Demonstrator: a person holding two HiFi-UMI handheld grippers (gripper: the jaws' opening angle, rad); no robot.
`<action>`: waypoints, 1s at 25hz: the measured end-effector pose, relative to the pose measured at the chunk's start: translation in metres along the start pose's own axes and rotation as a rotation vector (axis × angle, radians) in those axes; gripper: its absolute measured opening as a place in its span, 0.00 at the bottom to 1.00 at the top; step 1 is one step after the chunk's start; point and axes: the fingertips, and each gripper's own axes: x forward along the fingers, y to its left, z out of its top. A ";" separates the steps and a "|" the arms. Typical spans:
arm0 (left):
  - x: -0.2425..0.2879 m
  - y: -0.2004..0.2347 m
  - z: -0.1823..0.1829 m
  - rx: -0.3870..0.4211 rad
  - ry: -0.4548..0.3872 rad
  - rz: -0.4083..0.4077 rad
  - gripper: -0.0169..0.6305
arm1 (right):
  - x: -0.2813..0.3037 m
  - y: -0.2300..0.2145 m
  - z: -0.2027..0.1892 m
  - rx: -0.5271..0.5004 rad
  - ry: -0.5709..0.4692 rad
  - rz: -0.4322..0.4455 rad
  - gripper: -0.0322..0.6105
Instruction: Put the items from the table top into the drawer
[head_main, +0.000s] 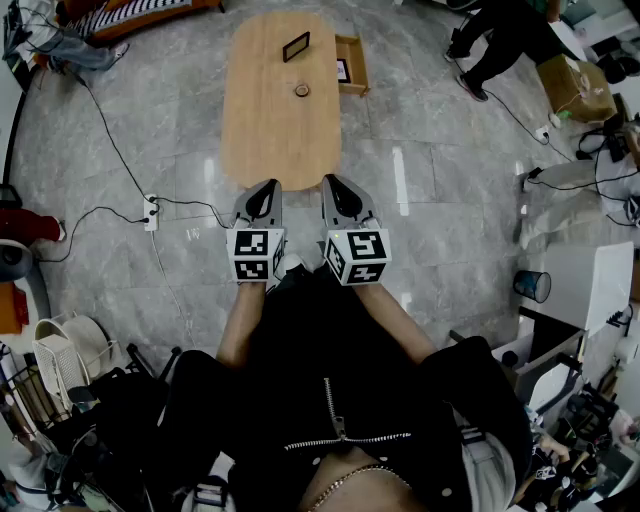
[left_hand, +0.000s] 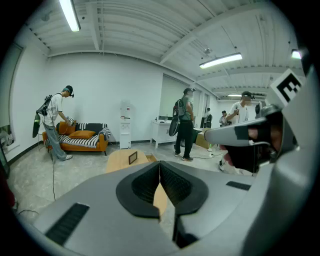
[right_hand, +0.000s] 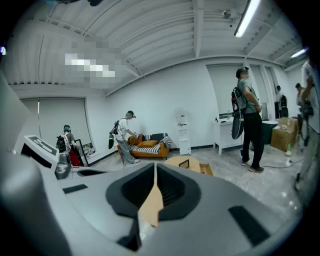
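We held left gripper (head_main: 266, 188) and right gripper (head_main: 334, 184) at the near end of the surface (head_main: 270, 140), both jaws pressed together, empty. Picture frame (head_main: 296, 46) and round item (head_main: 301, 90) sat toward its far end, beside the open drawer (head_main: 351, 64).

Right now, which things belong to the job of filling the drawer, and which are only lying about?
Job: table; picture frame; small round item; open drawer; left gripper and right gripper, both shut, empty.
Lying about: power strip; cardboard box; blue bin; sofa.
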 end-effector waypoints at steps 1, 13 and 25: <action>-0.001 0.001 -0.001 -0.002 0.002 0.001 0.05 | 0.001 0.001 0.000 0.005 0.000 -0.001 0.07; -0.002 0.010 -0.002 0.009 0.002 -0.016 0.05 | 0.007 0.015 -0.006 0.010 0.013 0.003 0.07; 0.000 0.028 -0.002 0.011 -0.003 -0.020 0.05 | 0.021 0.027 -0.011 0.025 0.030 0.009 0.07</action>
